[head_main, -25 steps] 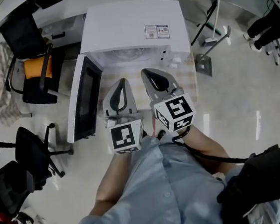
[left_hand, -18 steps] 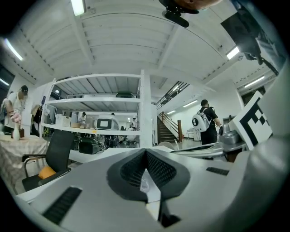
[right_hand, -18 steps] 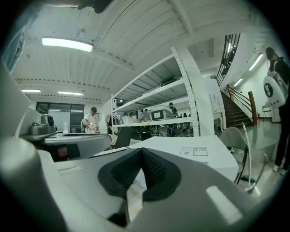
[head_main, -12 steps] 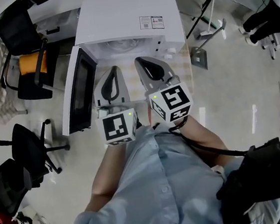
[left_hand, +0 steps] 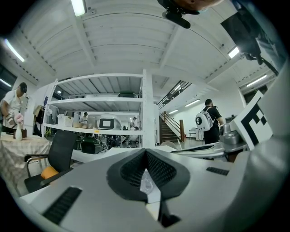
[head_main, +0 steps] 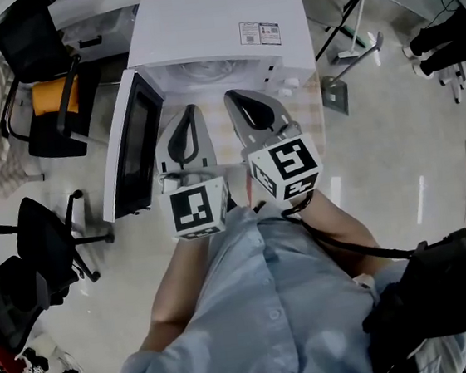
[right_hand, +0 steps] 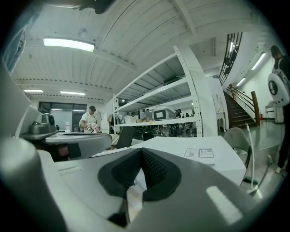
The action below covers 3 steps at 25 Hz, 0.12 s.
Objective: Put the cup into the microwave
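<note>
Looking down from the head view, you have the microwave [head_main: 215, 29] straight ahead of you on the table [head_main: 313, 118], with its door [head_main: 133, 155] swung wide to your left, so the cavity stands open. Your left gripper [head_main: 190, 115] and right gripper [head_main: 240, 104] sit side by side just in front of that opening, both aimed at it and both short of the cavity. Each gripper view shows the same thing: the dark pads meet at the tips and nothing is caught between them, so both tools are closed and empty-handed. The cup is the open question. You cannot see it on the strip of table that shows, nor in either tool. Just inside the opening there is a pale round shape [head_main: 202, 72]. From this angle you cannot tell whether it is the cup seen from above or only the turntable plate. If it is the cup, the placing is most likely done, and what remains is pushing the door closed, should you want that. If it is the plate, you have only the open door to your credit, and the cup has yet to be found, gripped and carried in.
</note>
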{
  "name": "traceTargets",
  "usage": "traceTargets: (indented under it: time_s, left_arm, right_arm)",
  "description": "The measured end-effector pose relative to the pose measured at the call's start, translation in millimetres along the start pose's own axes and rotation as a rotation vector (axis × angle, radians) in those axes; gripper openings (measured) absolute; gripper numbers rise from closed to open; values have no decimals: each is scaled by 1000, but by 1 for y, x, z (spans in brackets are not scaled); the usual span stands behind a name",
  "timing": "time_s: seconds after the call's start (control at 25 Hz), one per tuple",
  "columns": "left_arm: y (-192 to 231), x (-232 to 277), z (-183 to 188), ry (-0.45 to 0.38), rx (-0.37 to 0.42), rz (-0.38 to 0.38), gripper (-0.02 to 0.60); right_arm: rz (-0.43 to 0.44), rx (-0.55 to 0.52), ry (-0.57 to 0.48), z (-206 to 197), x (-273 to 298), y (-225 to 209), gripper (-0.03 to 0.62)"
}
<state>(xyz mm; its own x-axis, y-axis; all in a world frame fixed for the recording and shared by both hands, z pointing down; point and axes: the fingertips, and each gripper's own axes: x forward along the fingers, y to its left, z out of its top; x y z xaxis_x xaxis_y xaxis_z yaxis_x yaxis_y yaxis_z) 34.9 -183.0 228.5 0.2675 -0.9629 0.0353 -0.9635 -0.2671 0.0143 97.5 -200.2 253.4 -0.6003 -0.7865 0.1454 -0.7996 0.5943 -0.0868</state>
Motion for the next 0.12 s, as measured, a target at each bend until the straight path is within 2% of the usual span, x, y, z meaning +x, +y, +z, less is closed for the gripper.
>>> traceTargets:
  time_s: [0.12]
  left_arm:
    - [2, 2, -1, 1, 3, 2, 0]
  right_arm:
    - [4, 2, 3, -1, 3, -1, 0]
